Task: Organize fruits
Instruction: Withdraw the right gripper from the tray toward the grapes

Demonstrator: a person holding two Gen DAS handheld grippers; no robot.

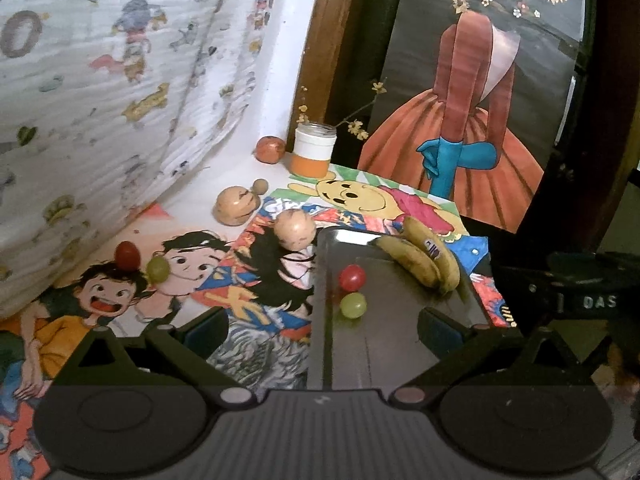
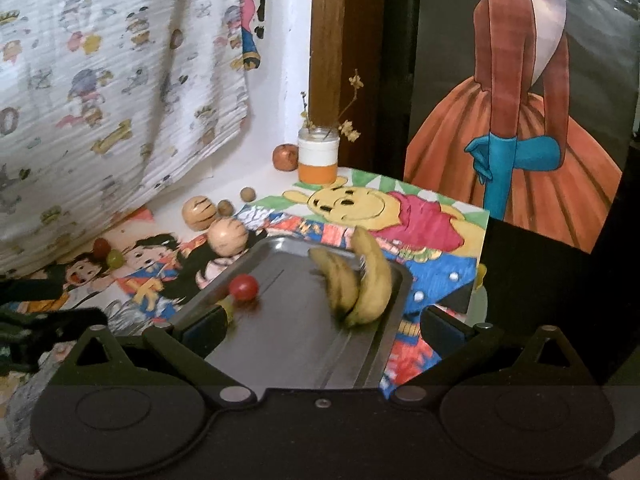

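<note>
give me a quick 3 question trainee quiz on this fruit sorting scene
1. True or false: the bananas lie on the metal tray.
2. Which pair sits off the tray on the cartoon drawing? A) a red grape and a green grape B) two bananas C) two jars
3. Fill in: the jaws of the left gripper and the right gripper are both ____.

Key: 1 true. 2 A, the red grape and green grape. 3 open, holding nothing.

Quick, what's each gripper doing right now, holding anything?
Left gripper: open, holding nothing.
Right gripper: open, holding nothing.
</note>
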